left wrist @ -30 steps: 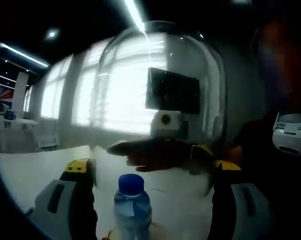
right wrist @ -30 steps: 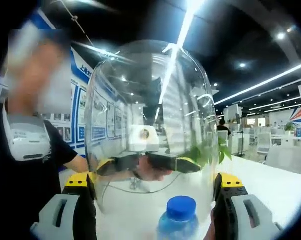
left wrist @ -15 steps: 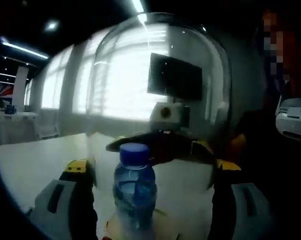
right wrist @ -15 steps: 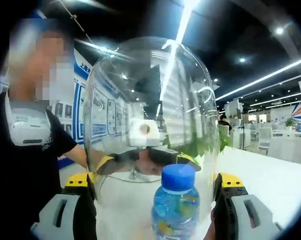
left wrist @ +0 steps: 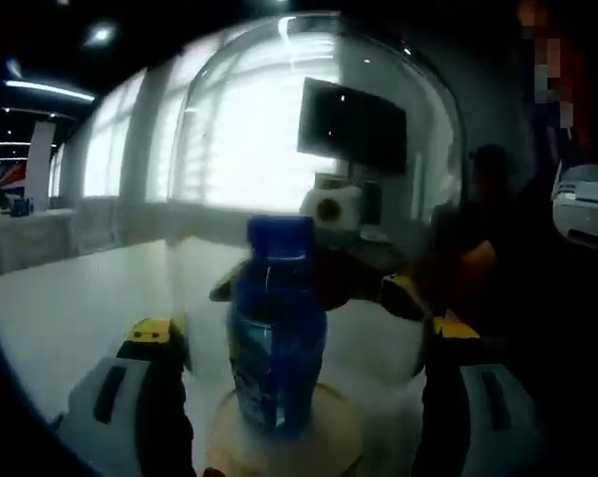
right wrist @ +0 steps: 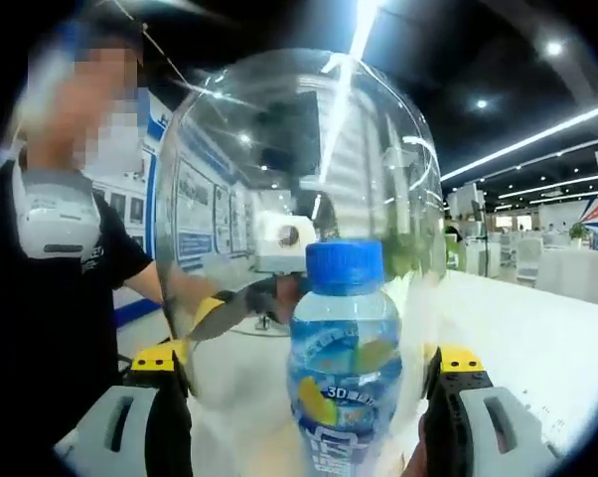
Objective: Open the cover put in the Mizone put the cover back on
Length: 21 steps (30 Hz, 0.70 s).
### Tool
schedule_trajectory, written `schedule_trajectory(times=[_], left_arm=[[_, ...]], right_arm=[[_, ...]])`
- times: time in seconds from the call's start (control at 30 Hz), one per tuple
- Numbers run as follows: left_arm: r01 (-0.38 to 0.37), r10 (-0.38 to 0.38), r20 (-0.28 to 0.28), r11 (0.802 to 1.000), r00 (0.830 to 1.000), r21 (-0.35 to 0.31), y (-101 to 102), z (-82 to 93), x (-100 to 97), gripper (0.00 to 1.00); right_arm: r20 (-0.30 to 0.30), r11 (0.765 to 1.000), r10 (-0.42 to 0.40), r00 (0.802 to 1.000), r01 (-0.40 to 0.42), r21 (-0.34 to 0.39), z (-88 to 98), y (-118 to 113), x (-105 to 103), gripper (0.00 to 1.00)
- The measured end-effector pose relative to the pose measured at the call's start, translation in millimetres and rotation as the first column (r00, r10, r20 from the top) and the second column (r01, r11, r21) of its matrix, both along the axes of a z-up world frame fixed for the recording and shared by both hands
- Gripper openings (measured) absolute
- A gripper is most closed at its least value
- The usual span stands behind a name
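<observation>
Black short-sleeved T-shirt (right wrist: 51,298), grey grippers, yellow-tipped black jaws

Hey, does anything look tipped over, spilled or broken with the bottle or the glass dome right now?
Nothing stands out. The blue-capped Mizone bottle stands upright on a round pale base, capped and with no spill showing. The clear glass dome cover, held between both grippers, looks whole.

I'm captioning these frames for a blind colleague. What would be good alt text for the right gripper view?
A clear glass dome, held between both grippers, surrounds a blue-capped drink bottle. A person in a black shirt stands beyond it, beside a white table in a bright hall.
</observation>
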<state>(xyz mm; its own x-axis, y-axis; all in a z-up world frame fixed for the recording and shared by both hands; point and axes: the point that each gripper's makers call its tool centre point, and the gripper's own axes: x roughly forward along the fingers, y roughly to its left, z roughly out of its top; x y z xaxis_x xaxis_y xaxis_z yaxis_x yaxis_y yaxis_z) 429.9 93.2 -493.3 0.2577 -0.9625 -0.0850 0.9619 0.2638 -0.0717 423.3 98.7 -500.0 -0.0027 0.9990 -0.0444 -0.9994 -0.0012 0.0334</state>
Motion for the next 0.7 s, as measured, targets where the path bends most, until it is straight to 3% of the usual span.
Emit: schedule_trajectory(times=[0.53, 0.57, 0.7], left_arm=[[-0.002, 0.003, -0.016, 0.997, 1.0, 0.076, -2, -38.3, 2.8, 0.85], [-0.005, 0.007, -0.034, 0.998, 0.999, 0.061, -1, -37.3, 3.2, 0.85], [-0.016, 0.017, -0.041, 1.0, 0.999, 0.025, -2, -37.2, 7.1, 0.85]], right_arm=[[0.0, 0.996, 0.001, 1.0, -0.001, -0.086, -35.0, -1, 4, 0.9], [-0.028, 0.998, 0.003, 1.0, -0.005, -0.07, -34.2, -2, 5, 0.9], [-0.045, 0.998, 0.006, 0.999, -0.009, -0.064, -36.1, -6, 11, 0.9]])
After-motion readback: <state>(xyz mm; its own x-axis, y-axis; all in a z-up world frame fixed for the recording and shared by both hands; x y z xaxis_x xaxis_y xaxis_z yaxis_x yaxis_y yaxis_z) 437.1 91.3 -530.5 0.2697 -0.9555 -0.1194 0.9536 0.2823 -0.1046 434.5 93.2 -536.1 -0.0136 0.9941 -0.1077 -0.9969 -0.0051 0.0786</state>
